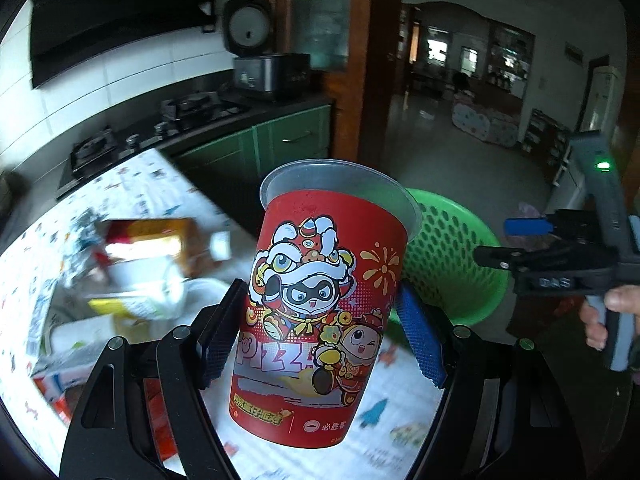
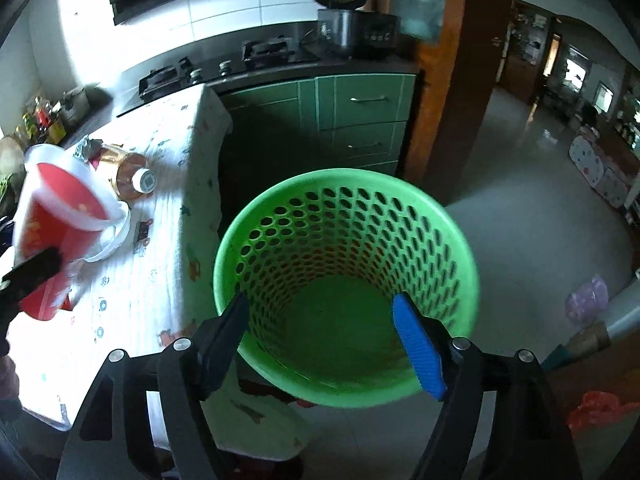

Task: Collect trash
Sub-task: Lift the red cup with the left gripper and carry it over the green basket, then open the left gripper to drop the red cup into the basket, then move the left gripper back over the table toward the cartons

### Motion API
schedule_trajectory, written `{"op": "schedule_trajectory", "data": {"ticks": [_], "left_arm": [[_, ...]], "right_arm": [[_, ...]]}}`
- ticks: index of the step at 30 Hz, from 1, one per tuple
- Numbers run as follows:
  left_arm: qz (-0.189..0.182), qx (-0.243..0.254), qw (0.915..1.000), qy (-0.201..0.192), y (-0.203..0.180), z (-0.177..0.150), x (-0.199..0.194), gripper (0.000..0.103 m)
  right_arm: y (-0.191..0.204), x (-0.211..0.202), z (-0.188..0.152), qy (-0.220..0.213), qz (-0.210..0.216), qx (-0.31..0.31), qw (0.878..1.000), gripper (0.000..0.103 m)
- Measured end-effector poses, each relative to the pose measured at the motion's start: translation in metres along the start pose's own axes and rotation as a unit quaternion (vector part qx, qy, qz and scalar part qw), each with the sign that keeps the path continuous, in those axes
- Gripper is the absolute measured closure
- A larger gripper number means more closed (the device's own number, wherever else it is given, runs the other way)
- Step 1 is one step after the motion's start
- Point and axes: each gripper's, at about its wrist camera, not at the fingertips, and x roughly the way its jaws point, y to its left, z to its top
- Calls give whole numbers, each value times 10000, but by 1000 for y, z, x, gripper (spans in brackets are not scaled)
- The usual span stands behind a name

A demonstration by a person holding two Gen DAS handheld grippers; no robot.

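A red paper cup point(image 1: 320, 300) printed with cartoon figures and topped by a clear plastic lid stands upright between the pads of my left gripper point(image 1: 320, 320), which is shut on its sides above the table. The same cup point(image 2: 60, 216) shows at the left of the right wrist view. A green perforated basket point(image 2: 340, 232) stands on the floor beside the table, just behind the cup in the left wrist view point(image 1: 452, 248). My right gripper point(image 2: 320, 312) hangs open over the basket's mouth with nothing between its fingers. It also shows at the right edge point(image 1: 510, 242), held by a hand.
The table point(image 2: 132, 320) has a white patterned cloth. On it lie a brown bottle on its side point(image 2: 132, 176), a white lid point(image 2: 116, 236), blurred boxes and wrappers point(image 1: 140, 264). Behind it are a stove point(image 2: 224, 64) and green cabinets point(image 2: 360, 120). A red bag point(image 2: 600, 408) lies on the floor.
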Motion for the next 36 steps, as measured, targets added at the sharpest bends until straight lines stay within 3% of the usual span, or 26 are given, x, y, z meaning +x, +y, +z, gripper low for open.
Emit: {"op": "schedule_trajectory", "data": {"ticks": [12,22,26,31,36], "left_arm": [[-327,282,9984,352,-48,29,64,29],[-457,281,9955,779,-69,27,103,28],[-446,243,9951,852,-75,22,108,27],[-499,208,9956,772,-77,20,102,19],[-389,164,9969,669,-70,18,87,19]], "right_arm": [[-38,-35,-26,-179,-234,375,9989,25],[-50,-40,-42,-113,-309,535,9980,24],[-54,-40,-47,-82,-328,589,9977,24],[-54,-42,-48,-97,-316,605,9976,24],[-48,-42,-45,-145,-258,561,9980,23]]}}
